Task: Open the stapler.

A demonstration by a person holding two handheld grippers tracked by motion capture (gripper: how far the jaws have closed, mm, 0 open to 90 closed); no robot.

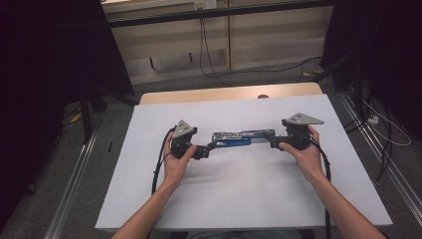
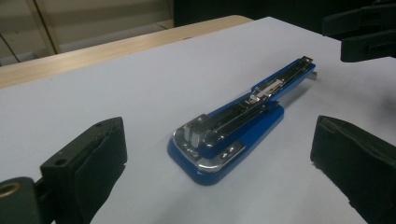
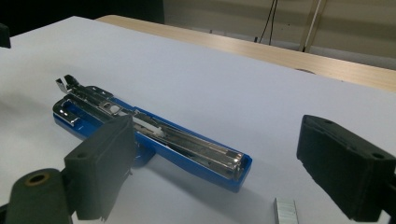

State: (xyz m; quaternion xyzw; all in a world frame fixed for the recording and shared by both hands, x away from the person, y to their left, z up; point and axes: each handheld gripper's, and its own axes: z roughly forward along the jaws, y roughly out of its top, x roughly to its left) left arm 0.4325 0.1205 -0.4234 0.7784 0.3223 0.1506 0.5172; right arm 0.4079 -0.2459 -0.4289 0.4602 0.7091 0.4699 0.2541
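Observation:
A blue stapler point(image 1: 239, 138) lies swung open flat in the middle of the white table top point(image 1: 239, 199), with its chrome staple channel facing up. My left gripper point(image 1: 206, 149) is at its left end and my right gripper point(image 1: 272, 143) at its right end. In the left gripper view the stapler point(image 2: 224, 135) has its rounded end between the wide-apart jaws of the left gripper point(image 2: 217, 140), clear of both pads. In the right gripper view the stapler point(image 3: 154, 135) reaches between the spread jaws of the right gripper point(image 3: 224, 154); no pad presses on it. A short strip of staples point(image 3: 285, 210) lies close by.
A wooden table edge point(image 1: 224, 93) runs along the far side of the white top. Black cables point(image 1: 209, 55) hang and trail on the floor behind. Dark curtains stand at both sides, and metal floor rails point(image 1: 74, 179) run beside the table.

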